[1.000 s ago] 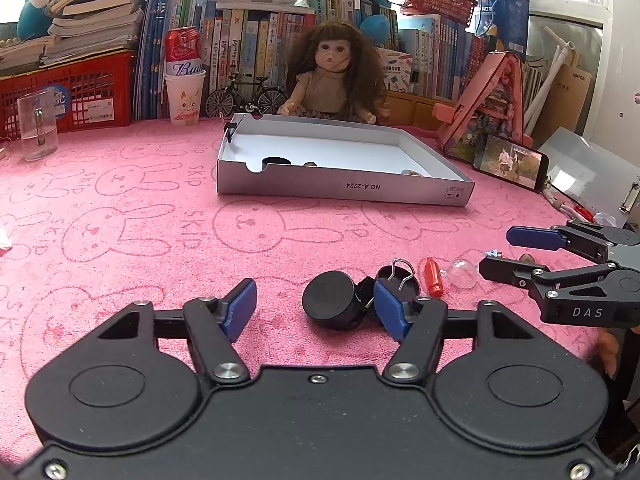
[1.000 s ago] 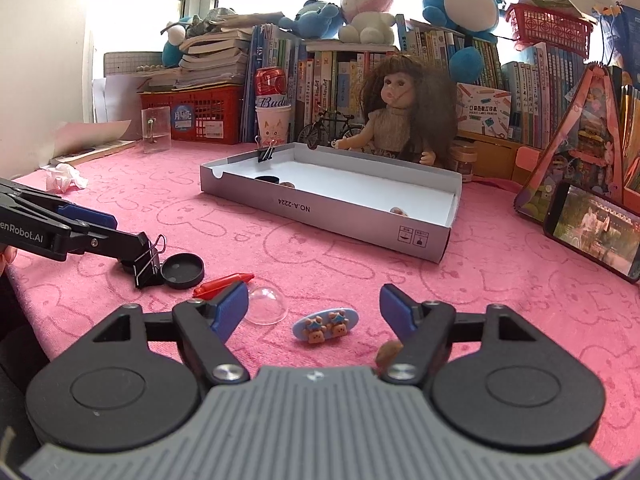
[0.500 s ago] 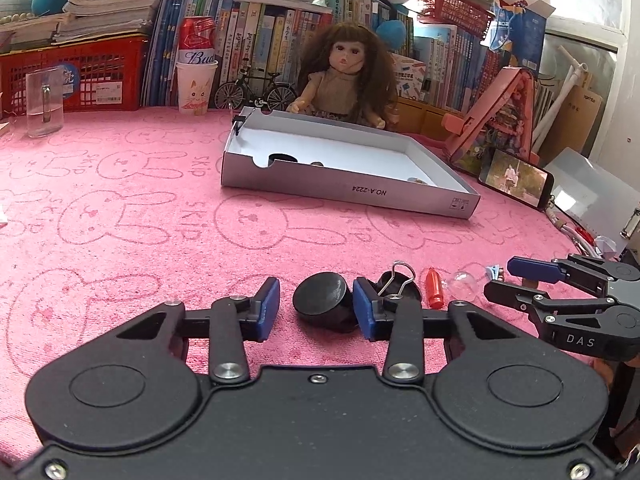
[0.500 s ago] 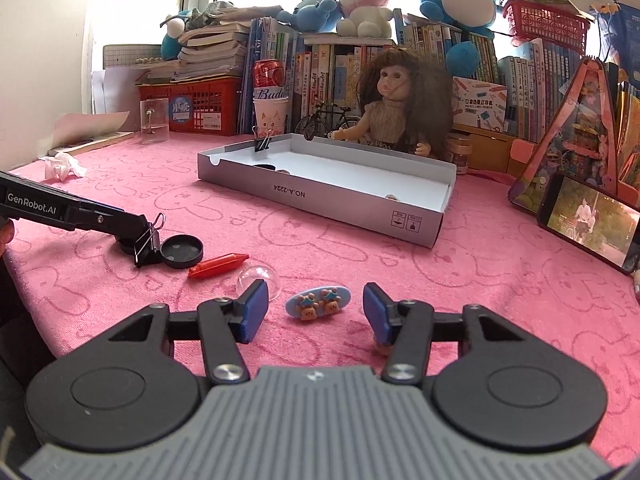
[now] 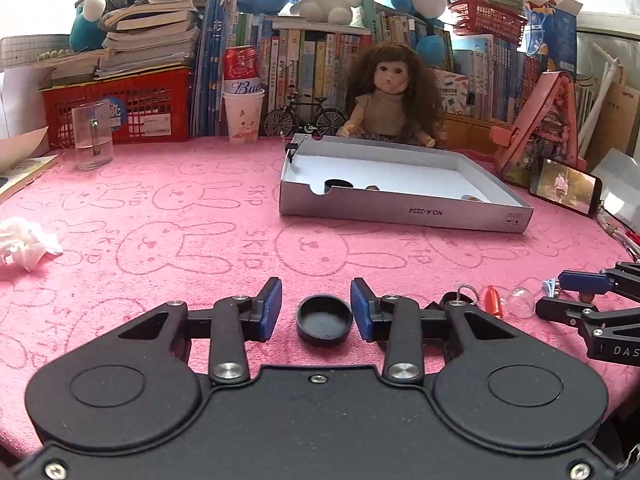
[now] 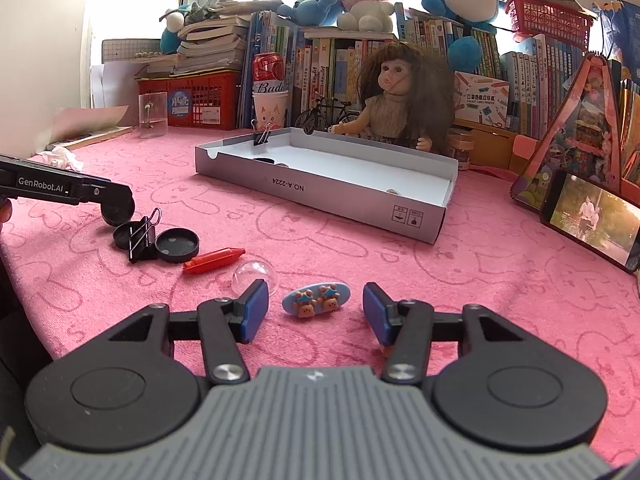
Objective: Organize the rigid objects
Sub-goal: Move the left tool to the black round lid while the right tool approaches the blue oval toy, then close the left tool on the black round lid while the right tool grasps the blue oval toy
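Caps, a clip and small toys lie in a bunch near the front edge of the pink surface (image 5: 168,216), likely waiting to go in the grey box (image 6: 416,216) behind them. The left tool (image 5: 316,309) has been closing and sits narrow around a black cap (image 5: 324,320), with a small gap on the left side. The right tool (image 6: 316,312) stands half wide around a blue bear clip (image 6: 316,300), not touching it. Behind the box sit a doll (image 6: 394,100), books and soft toys

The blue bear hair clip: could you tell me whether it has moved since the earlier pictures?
No; the hair clip lies just right of the clear dome, as before.
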Demonstrator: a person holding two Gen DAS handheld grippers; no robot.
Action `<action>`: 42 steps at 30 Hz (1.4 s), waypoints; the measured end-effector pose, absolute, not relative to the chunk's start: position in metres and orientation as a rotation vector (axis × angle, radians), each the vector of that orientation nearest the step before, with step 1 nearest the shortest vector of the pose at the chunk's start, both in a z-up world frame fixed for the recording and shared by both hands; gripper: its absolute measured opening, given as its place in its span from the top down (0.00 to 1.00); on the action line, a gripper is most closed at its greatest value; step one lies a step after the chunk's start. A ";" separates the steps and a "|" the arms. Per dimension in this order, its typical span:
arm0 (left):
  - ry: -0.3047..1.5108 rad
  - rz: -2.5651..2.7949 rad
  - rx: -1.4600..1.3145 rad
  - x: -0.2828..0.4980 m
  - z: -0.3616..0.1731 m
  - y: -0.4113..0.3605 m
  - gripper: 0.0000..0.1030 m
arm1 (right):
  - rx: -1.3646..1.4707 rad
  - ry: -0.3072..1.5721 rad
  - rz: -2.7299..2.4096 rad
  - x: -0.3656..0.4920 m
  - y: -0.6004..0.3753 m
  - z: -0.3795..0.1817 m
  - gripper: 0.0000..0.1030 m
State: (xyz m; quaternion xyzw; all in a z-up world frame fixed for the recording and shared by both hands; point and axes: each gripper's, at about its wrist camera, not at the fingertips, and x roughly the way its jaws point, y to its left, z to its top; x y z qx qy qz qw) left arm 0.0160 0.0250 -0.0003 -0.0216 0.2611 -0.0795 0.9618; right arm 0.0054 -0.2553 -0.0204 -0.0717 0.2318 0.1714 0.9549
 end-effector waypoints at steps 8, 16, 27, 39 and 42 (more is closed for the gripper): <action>0.514 -0.167 -0.012 0.008 -0.004 0.030 0.66 | -0.146 0.473 0.349 0.006 -0.256 -0.021 0.41; 0.519 -0.198 0.021 0.003 -0.009 0.019 0.66 | -0.148 0.476 0.352 0.006 -0.256 -0.022 0.42; 0.530 -0.193 0.035 0.006 -0.014 0.017 0.71 | -0.166 0.492 0.353 0.011 -0.253 -0.019 0.47; 0.511 -0.199 0.026 0.007 -0.009 0.017 0.71 | -0.176 0.527 0.359 0.013 -0.243 -0.014 0.60; 0.502 -0.203 0.024 0.008 -0.006 0.016 0.71 | -0.169 0.522 0.350 0.015 -0.242 -0.012 0.60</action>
